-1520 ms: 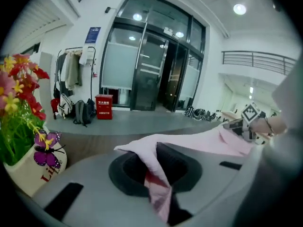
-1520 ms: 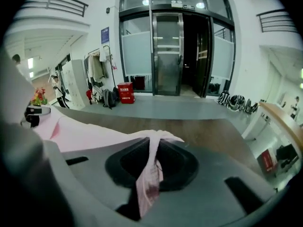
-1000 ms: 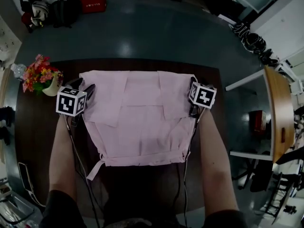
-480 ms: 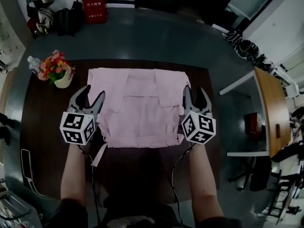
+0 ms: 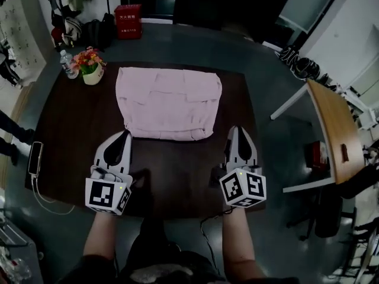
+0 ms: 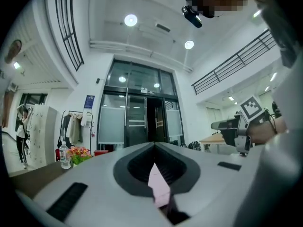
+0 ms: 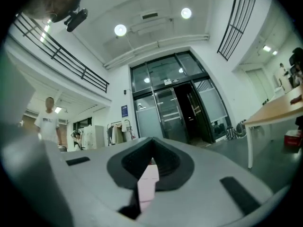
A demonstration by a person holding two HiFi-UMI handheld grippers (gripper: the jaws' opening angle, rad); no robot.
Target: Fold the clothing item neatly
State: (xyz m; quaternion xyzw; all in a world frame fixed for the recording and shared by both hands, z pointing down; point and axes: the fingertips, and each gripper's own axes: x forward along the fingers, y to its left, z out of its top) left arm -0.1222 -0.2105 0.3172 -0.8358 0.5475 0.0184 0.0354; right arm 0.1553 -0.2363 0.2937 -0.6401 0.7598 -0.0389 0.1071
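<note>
The head view looks steeply down from above the person, taking in the whole dark table (image 5: 71, 129). The left gripper (image 5: 123, 136) and right gripper (image 5: 238, 132) carry cameras close behind their jaws, facing level across the room toward glass doors (image 6: 142, 115). The flower pot (image 5: 90, 64) also shows in the left gripper view (image 6: 78, 154). The wooden desk (image 5: 331, 123) seems to show in the right gripper view.
</note>
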